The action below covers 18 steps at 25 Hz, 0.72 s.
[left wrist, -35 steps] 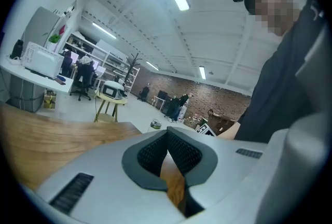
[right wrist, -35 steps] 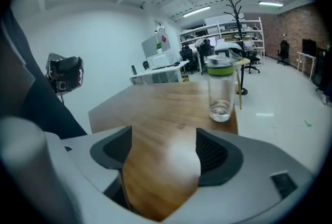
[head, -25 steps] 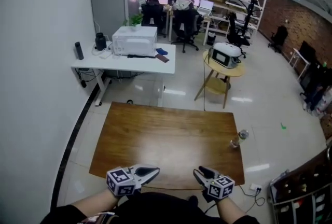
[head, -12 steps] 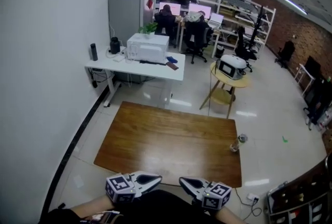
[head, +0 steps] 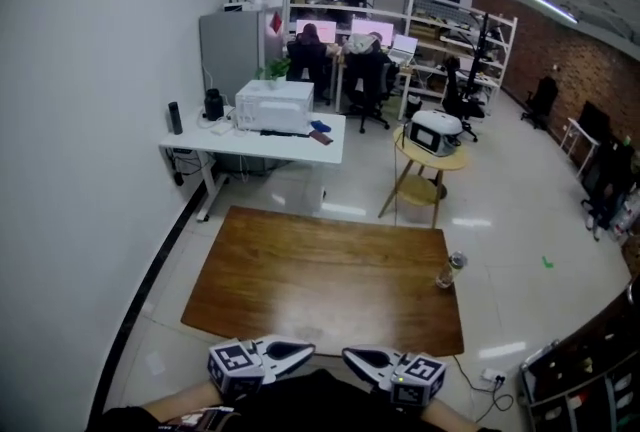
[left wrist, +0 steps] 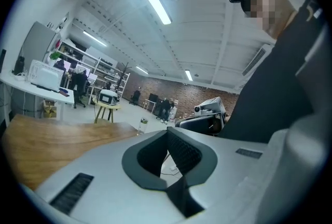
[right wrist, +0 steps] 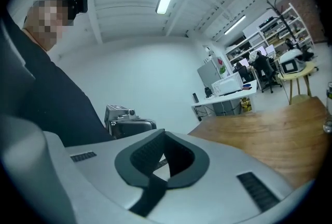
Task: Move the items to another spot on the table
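The left grey gripper with its marker cube [head: 306,351] is held low, at the near edge of the brown wooden table [head: 320,270]. Its jaws are together and hold nothing. The right grey gripper [head: 349,356] has just shut its jaws, also on nothing, and its tip has come closer to the left one. The clear plastic bottle [head: 450,269] stands at the table's right edge, well apart from both grippers, so I judge that no move has begun yet.

The head view is looking steeply down from well above the wooden surface [head: 320,280]. The cameras on the left gripper [head: 298,352] and right gripper [head: 352,357] are looking along their jaws toward each other, low and tilted upward, both catching that surface and the ceiling [left wrist: 197,21].
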### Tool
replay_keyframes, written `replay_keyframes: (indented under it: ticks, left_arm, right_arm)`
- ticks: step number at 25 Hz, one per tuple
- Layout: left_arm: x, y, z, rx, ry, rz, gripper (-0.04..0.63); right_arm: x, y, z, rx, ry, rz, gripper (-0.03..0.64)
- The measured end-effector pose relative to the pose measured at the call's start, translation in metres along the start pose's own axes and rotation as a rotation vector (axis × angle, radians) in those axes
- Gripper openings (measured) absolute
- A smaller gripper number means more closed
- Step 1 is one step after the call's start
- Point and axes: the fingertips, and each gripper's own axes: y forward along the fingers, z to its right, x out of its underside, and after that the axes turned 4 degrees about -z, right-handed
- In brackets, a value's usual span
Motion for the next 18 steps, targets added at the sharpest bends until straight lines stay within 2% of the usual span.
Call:
replay_keyframes:
  ticks: [4, 8, 10, 15, 18]
  left_arm:
    - [0.002, -0.022, -0.007, 0.018, 0.001, -0.009, 0.005]
    - [0.001, -0.038, -0.014, 0.016, -0.022, 0.033, 0.005]
    - [0.002, -0.050, -0.022, 0.006, -0.017, 0.051, 0.005]
    - [0.002, -0.060, -0.024, 0.007, -0.020, 0.035, 0.005]
    - [0.001, -0.061, -0.023, 0.005, -0.014, 0.039, 0.005]
  right_arm:
    - [-0.005, 0.019, -0.021, 0.020, -0.021, -0.020, 0.003]
    - [-0.009, 0.034, -0.036, 0.009, -0.036, -0.051, 0.003]
    - [-0.009, 0.040, -0.037, 0.021, -0.035, -0.046, 0.003]
    - [-0.008, 0.044, -0.031, 0.026, -0.038, 0.008, 0.003]
    - [-0.011, 0.047, -0.038, 0.015, -0.046, -0.006, 0.003]
